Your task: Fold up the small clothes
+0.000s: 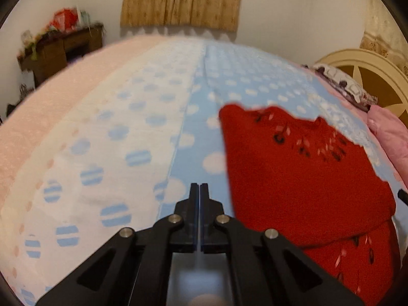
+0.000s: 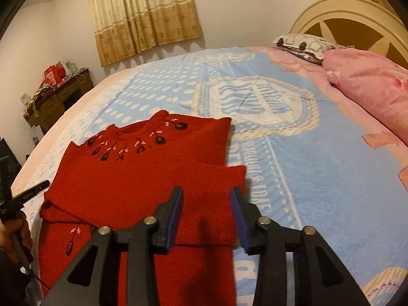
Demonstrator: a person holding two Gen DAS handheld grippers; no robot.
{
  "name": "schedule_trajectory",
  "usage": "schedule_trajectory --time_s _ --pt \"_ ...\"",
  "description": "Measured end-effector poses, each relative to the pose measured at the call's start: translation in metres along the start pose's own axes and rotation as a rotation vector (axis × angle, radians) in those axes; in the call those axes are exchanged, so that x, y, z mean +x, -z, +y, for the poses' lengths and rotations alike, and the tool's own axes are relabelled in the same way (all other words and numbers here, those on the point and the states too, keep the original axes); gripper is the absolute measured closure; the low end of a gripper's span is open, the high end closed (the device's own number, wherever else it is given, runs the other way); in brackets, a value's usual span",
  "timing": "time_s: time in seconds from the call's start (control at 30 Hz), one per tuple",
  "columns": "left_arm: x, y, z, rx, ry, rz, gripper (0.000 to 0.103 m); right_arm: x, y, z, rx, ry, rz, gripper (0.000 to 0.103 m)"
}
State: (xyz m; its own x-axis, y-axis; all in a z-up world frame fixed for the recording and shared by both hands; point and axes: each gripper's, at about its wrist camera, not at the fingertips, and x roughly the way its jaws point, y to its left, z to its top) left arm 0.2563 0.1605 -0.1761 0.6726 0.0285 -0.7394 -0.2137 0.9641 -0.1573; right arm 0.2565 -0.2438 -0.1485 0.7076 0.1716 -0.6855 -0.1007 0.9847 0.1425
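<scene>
A small red knit sweater (image 2: 142, 178) with dark and pink embroidered flowers at the neck lies on the blue dotted blanket (image 2: 318, 178), its sleeves folded across the body. My right gripper (image 2: 207, 193) is open and empty, hovering over the sweater's right side. My left gripper (image 1: 199, 186) is shut and empty, over the blanket (image 1: 127, 127) just left of the sweater (image 1: 301, 178). The left gripper also shows at the left edge of the right wrist view (image 2: 38, 186), held in a hand.
A pink pillow (image 2: 369, 84) and a patterned pillow (image 2: 301, 43) lie by the cream headboard (image 2: 344, 17) at right. A cluttered wooden desk (image 2: 56, 97) stands at far left against the wall. Curtains (image 2: 145, 15) hang behind the bed.
</scene>
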Motion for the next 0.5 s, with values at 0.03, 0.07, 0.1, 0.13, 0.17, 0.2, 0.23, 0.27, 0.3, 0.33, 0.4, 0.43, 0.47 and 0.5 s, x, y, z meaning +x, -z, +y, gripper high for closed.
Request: schedule_trajectory --time_s 0.03,0.07,0.1,0.13,0.17,0.2,0.23,0.27,0.3,0.33,0.4,0.43,0.47,0.5 --pt "0.003 0.002 0.002 -0.007 0.003 0.014 0.103 0.003 0.0 0.004 -0.006 -0.008 0.007 0.058" --pt "0.003 0.004 0.003 -0.013 0.007 0.013 0.103 0.005 0.0 0.006 -0.01 -0.011 0.01 0.058" --pt "0.0 0.005 0.002 -0.012 0.017 0.0 0.103 0.006 0.001 0.009 -0.014 -0.013 0.013 0.058" --pt "-0.003 0.004 -0.001 -0.007 0.019 -0.014 0.102 0.007 0.002 0.011 -0.018 -0.014 0.015 0.058" --pt "-0.007 0.001 -0.004 -0.005 0.005 -0.032 0.091 0.007 0.002 0.014 -0.025 -0.013 0.018 0.058" --pt "-0.011 -0.002 -0.008 -0.003 0.0 -0.047 0.068 0.007 0.003 0.015 -0.033 -0.013 0.018 0.058" --pt "-0.015 -0.005 -0.009 -0.004 -0.002 -0.062 0.052 0.006 0.003 0.017 -0.047 -0.01 0.016 0.058" --pt "-0.021 -0.008 -0.012 -0.01 -0.006 -0.094 0.025 0.004 0.003 0.018 -0.058 -0.006 0.012 0.058" --pt "-0.026 -0.011 -0.014 -0.013 -0.011 -0.13 0.013 0.003 0.004 0.019 -0.066 0.0 0.008 0.057" --pt "-0.031 -0.014 -0.017 -0.011 -0.005 -0.16 0.013 0.002 0.004 0.019 -0.07 0.006 0.004 0.057" --pt "-0.03 -0.021 -0.027 0.01 0.016 -0.162 0.013 0.001 0.003 0.018 -0.066 0.011 0.001 0.057" --pt "-0.026 -0.023 -0.032 0.025 0.02 -0.151 0.015 0.0 0.003 0.017 -0.063 0.01 0.0 0.056" --pt "-0.019 -0.025 -0.037 0.042 0.023 -0.132 0.021 -0.001 0.002 0.016 -0.062 0.01 -0.001 0.056" --pt "-0.011 -0.027 -0.041 0.051 0.026 -0.109 0.032 -0.001 0.002 0.016 -0.062 0.011 -0.001 0.056"
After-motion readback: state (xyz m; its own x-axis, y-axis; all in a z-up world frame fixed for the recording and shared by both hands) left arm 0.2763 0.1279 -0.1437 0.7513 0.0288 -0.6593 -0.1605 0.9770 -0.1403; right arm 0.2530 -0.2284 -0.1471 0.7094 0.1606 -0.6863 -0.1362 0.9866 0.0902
